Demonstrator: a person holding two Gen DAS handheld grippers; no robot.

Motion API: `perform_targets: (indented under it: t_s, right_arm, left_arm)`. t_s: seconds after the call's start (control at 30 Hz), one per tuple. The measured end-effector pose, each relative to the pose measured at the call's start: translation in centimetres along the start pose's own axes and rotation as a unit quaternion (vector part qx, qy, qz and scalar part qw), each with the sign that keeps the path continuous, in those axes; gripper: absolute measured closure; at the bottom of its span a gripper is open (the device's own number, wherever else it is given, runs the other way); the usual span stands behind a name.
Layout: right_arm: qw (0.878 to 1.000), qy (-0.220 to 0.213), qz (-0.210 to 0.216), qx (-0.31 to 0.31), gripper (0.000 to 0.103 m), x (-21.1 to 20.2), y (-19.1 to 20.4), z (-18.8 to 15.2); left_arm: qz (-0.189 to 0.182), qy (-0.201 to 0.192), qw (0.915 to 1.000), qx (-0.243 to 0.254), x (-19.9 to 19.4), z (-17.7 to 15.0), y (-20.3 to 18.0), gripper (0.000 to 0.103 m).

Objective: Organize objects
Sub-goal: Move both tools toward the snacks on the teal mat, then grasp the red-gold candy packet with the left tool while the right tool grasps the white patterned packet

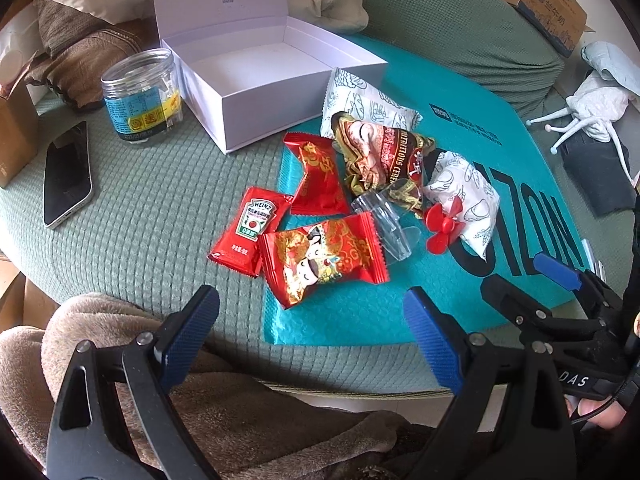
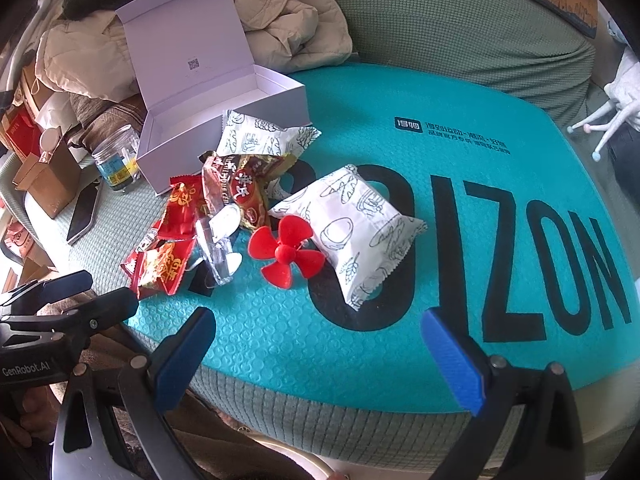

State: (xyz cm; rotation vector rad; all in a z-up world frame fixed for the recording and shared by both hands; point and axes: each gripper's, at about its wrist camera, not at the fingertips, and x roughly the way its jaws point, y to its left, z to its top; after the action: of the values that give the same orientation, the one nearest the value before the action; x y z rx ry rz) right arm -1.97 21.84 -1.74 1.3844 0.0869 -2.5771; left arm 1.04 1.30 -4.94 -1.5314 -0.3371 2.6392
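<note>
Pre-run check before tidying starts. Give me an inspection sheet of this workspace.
Surface: green quilted cover with a teal padded mailer on top.
Job's things: open white box, empty; snack packets, ketchup sachet, red propeller and clear plastic cup piled beside it.
Clutter: phone, plastic jar.
Grippers: left hand-held gripper and right hand-held gripper open, holding nothing.
Cables: nothing seen.
Surroundings: beige jacket, cardboard box.

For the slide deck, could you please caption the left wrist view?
Open left gripper hovers before snack packets, a ketchup sachet and a red propeller beside an empty white box.
</note>
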Motion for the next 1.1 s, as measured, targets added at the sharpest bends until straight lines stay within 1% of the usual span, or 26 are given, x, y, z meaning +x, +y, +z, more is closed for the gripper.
perform_targets:
  t_s: [0.1, 0.37, 0.67, 0.83, 0.97, 1.1]
  right_arm:
    - [1.000, 0.000, -0.007, 0.000, 0.000, 0.7, -0.8, 0.3]
    - [1.000, -0.003, -0.003, -0.009, 0.000, 2.3, -2.2, 1.1]
    - [0.999, -0.020, -0.024, -0.022, 0.000, 3.4, -3.4, 3.1]
    - [0.998, -0.015, -0.012, -0.059, 0.001, 4.7, -3.1, 4.2]
    - [0.998, -0.011, -0.008, -0.068, 0.001, 5.8, -3.2, 4.8]
    - [0.997, -0.002, 0.014, -0.070, 0.001, 7.0, -3.5, 5.2]
  left_arm:
    - [-0.003, 0.010, 0.9999, -0.005, 1.0, 0.2, -0.4, 0.010]
    - [0.006, 0.034, 0.9992, -0.021, 3.3, 1.1, -0.9, 0.010]
    - [0.023, 0.050, 0.9973, -0.048, 5.1, 2.3, -0.8, 0.010]
    - [0.035, 0.061, 0.9963, -0.048, 6.0, 2.8, -1.1, 0.010]
    - [0.049, 0.068, 0.9958, -0.037, 6.5, 3.5, -1.6, 0.010]
    - [0.059, 0.075, 0.9952, -0.023, 7.4, 3.7, -2.2, 0.010]
